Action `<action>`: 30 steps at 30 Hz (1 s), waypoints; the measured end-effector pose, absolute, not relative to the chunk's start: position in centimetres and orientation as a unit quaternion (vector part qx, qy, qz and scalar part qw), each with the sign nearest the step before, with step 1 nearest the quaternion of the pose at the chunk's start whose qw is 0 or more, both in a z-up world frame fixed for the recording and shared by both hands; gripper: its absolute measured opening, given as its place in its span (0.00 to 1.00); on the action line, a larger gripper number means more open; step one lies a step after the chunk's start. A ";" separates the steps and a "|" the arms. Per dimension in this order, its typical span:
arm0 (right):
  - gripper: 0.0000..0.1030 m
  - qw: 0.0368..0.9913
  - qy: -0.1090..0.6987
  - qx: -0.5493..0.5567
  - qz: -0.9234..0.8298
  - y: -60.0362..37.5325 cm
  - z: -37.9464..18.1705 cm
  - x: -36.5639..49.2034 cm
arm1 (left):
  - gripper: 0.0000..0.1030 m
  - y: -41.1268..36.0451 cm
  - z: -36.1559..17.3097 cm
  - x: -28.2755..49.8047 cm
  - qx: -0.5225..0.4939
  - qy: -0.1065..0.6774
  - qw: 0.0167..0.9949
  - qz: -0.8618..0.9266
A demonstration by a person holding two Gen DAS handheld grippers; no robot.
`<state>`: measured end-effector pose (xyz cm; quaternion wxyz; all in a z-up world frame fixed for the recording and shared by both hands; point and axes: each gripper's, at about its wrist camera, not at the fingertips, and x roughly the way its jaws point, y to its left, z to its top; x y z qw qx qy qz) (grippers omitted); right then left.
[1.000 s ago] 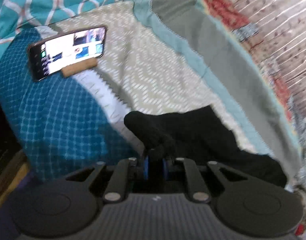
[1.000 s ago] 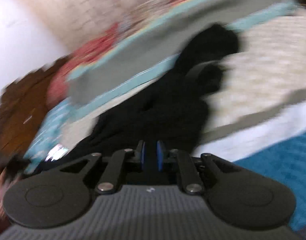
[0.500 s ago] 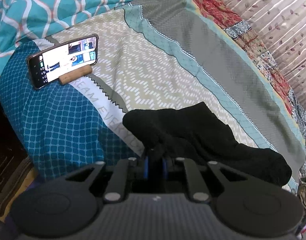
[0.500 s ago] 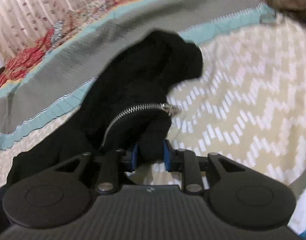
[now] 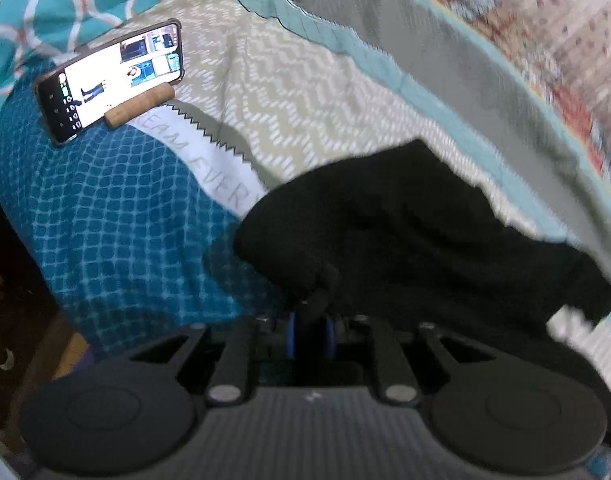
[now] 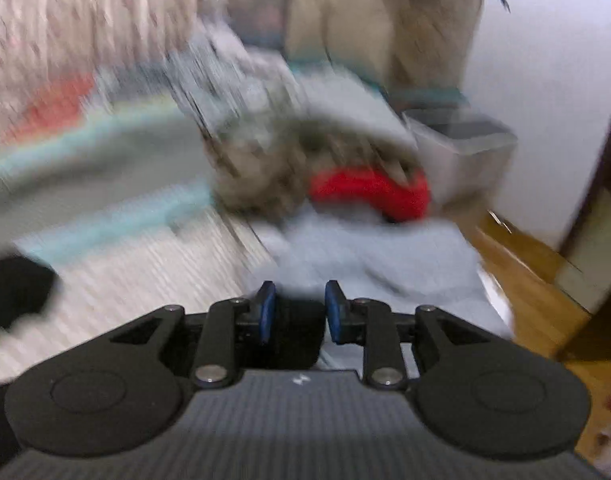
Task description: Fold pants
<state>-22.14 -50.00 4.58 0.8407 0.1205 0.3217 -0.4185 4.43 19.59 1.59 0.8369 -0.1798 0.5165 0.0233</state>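
The black pants (image 5: 405, 232) lie folded in a bundle on the patterned bedspread (image 5: 305, 92). My left gripper (image 5: 311, 332) is at their near edge. A gathered fold of black cloth sits between its blue pads, which still pinch it as the jaws are opening. In the blurred right wrist view only an end of the black pants (image 6: 17, 292) shows, at the left edge. My right gripper (image 6: 300, 308) is away from them, over light blue-grey cloth (image 6: 365, 248). Its jaws are opening and nothing is between them.
A phone (image 5: 113, 80) with a lit screen leans on a wooden stand at the bed's left corner. A heap of clothes with a red piece (image 6: 369, 192) lies ahead of the right gripper. A grey bin (image 6: 465, 148) and wooden floor (image 6: 525, 280) are to its right.
My right gripper has let go of the pants near the zipper and swung up and away toward the clothes heap. The left gripper has shifted a little and still has the fold.
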 end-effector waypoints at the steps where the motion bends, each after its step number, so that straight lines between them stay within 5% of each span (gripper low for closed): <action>1: 0.32 0.827 0.337 0.115 -0.436 -50.2 3.7 -22.4 | 0.26 19.6 1.6 4.0 -0.165 0.522 0.837 0.017; 6: 0.37 0.829 0.297 0.174 -0.440 -48.7 3.3 -24.0 | 0.51 23.3 5.3 1.9 -0.156 0.465 0.871 0.021; 11: 0.37 0.878 0.271 0.216 -0.329 -46.2 4.2 -17.4 | 0.58 23.2 8.4 6.9 -0.128 0.408 0.903 0.032; 13: 0.38 0.888 0.276 0.243 -0.275 -45.2 3.6 -13.6 | 0.88 21.1 8.2 10.4 -0.100 0.389 0.916 -0.007; 14: 0.39 0.891 0.280 0.255 -0.252 -44.8 3.1 -11.7 | 0.95 19.7 7.6 12.6 -0.081 0.379 0.921 -0.029; 20: 0.47 0.879 0.332 0.294 -0.179 -41.0 -0.9 -1.5 | 0.97 13.0 -0.5 24.5 -0.050 0.460 0.883 -0.080; 24: 0.53 0.860 0.361 0.316 -0.176 -39.7 -3.4 3.1 | 0.73 9.1 -4.2 25.5 -0.046 0.501 0.861 -0.071; 25: 0.52 0.855 0.368 0.321 -0.175 -39.4 -3.8 3.6 | 0.58 7.7 -4.4 25.1 -0.003 0.491 0.869 -0.057; 27: 0.21 0.848 0.381 0.332 -0.159 -38.6 -4.3 4.6 | 0.38 6.0 -3.6 23.9 0.038 0.471 0.879 -0.062; 30: 0.14 0.878 0.358 0.276 -0.161 -37.3 -0.6 4.2 | 0.21 7.1 -0.1 22.8 0.017 0.441 0.895 -0.058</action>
